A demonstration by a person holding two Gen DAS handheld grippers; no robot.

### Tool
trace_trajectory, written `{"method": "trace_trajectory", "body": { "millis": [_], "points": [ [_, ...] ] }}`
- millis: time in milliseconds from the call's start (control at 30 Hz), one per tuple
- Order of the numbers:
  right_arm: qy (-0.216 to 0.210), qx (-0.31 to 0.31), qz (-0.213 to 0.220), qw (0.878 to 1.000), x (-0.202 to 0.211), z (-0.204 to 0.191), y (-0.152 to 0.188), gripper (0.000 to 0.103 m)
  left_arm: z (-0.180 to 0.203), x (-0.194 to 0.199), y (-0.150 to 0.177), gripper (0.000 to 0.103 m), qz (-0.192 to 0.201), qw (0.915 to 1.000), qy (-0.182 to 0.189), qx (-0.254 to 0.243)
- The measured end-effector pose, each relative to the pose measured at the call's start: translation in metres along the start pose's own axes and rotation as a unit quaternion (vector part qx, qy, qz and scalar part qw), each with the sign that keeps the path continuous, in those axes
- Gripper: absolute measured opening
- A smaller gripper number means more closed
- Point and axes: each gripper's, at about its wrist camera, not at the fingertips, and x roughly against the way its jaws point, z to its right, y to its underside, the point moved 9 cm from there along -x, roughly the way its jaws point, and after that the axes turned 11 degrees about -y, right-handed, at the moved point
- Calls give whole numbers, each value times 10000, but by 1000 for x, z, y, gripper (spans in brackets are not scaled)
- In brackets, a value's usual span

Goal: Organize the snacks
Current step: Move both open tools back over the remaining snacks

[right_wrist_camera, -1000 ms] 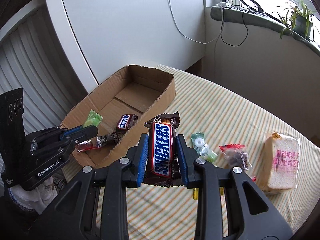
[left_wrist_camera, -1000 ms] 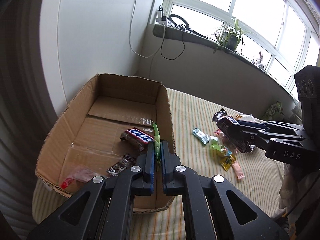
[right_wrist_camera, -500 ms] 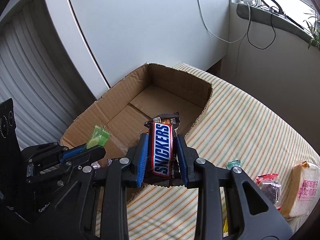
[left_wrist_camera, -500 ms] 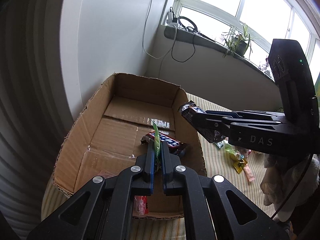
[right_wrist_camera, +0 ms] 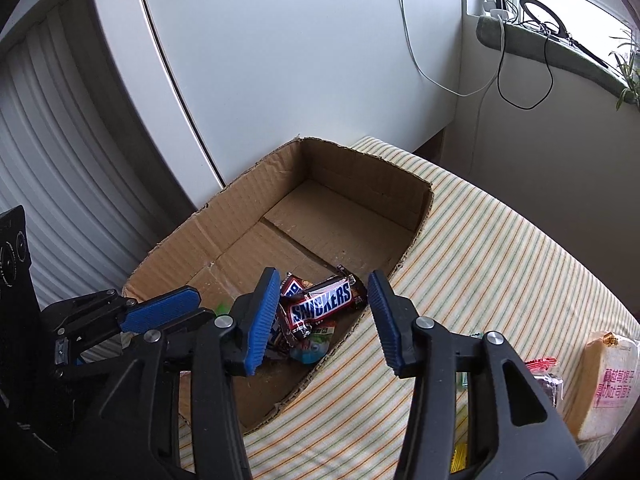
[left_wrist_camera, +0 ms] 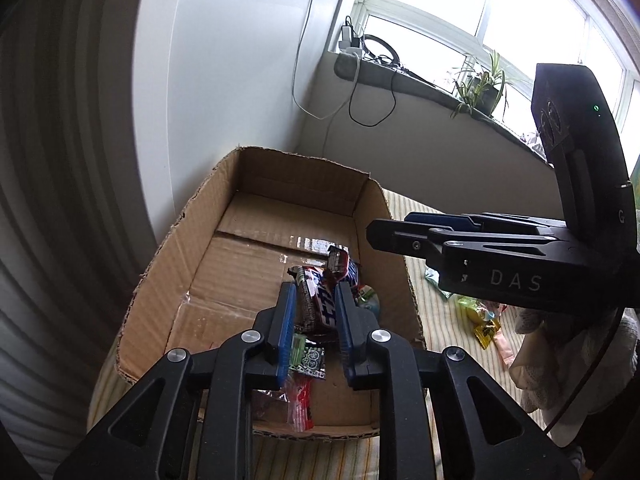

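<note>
Here, the left gripper point(right_wrist_camera: 168, 312) stood spread at lower left, empty; mid-frame, the brown Snickers bar point(right_wrist_camera: 326, 302) lay inside the open cardboard box point(right_wrist_camera: 240, 216), between the right gripper's point(right_wrist_camera: 322, 320) parted fingers; a pale bread packet point(right_wrist_camera: 606, 384) sat lower right.

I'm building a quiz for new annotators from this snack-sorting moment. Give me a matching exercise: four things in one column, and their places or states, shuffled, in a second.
Things:
1. Snickers bar
2. right gripper
3. bread packet
4. potted plant

Places or states:
A. on the window sill
B. lying inside the cardboard box, on other wrappers
C. on the striped cloth, outside the box
D. open, empty, above the box

Pairs: 1-B, 2-D, 3-C, 4-A
</note>
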Motion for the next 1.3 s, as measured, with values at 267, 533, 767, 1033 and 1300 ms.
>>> {"method": "trace_trajectory", "body": {
  "millis": [267,533,767,1033,1300],
  "points": [
    [191,-111,125,9997,35,28,12,48,15,8,0,18,32,9999,88,-72],
    [467,-478,189,9976,88,78,53,48,49,15,3,19,39,9992,301,-249],
    [532,-917,225,9941,123,111,104,48,91,19,11,22,-21,9971,577,-496],
    [517,-901,-18,9946,111,106,156,48,137,8,26,30,-302,9924,939,-731],
    [386,-1038,-66,9938,93,110,172,48,171,-20,46,30,-862,9847,1307,-771]
  ]
}}
